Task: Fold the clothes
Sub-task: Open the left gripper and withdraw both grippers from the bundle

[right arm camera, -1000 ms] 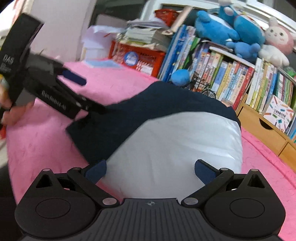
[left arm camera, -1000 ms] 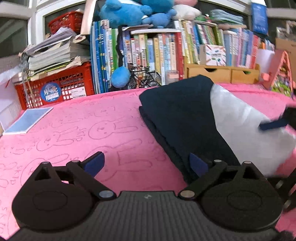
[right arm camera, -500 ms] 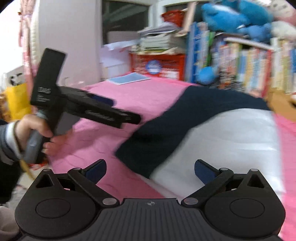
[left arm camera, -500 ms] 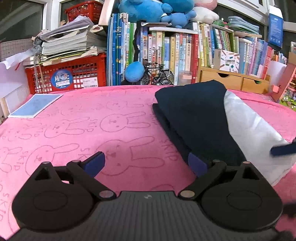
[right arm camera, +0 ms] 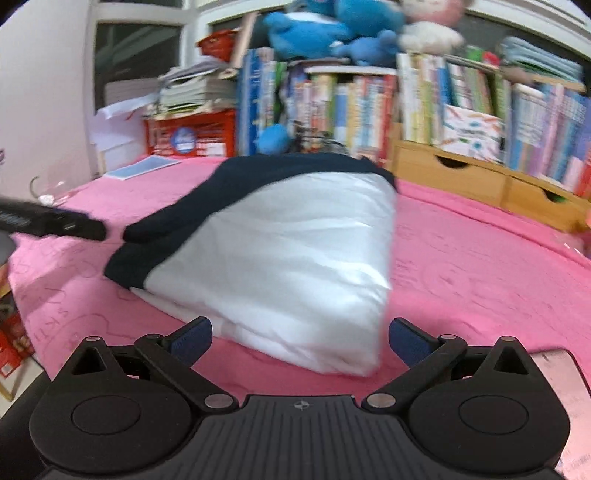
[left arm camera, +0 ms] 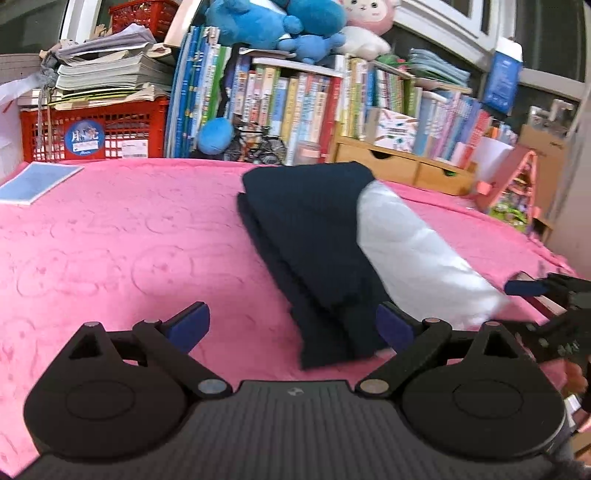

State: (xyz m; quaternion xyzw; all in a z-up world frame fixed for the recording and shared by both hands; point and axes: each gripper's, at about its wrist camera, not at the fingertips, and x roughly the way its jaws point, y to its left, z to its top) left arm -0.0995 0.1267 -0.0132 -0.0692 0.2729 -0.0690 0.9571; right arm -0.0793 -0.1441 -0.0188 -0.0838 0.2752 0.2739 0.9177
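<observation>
A folded garment lies on the pink blanket [left arm camera: 122,243], navy on one side [left arm camera: 314,229] and white on the other [left arm camera: 413,251]. In the right wrist view the white part [right arm camera: 295,258] is nearest, with the navy part [right arm camera: 192,214] behind and left. My left gripper [left arm camera: 291,326] hovers open just short of the garment's near navy corner, nothing between its fingers. My right gripper [right arm camera: 301,338] is open in front of the white fold, apart from it. The right gripper's blue-padded fingertip [left arm camera: 524,287] shows at the right edge of the left view. The left gripper's black finger [right arm camera: 55,221] shows at left in the right view.
A crowded bookshelf [left arm camera: 295,107] with plush toys [left arm camera: 273,22] stands behind the bed. A red crate [left arm camera: 92,129] stacked with papers is at back left, and wooden drawers [left arm camera: 399,166] at back right. A blue booklet [left arm camera: 37,182] lies on the blanket's far left. A phone-like object [right arm camera: 561,391] lies near right.
Both grippers have pulled back from the folded garment and stayed open. The right wrist view swung back to face the garment squarely, and the left gripper now shows only at its left edge.
</observation>
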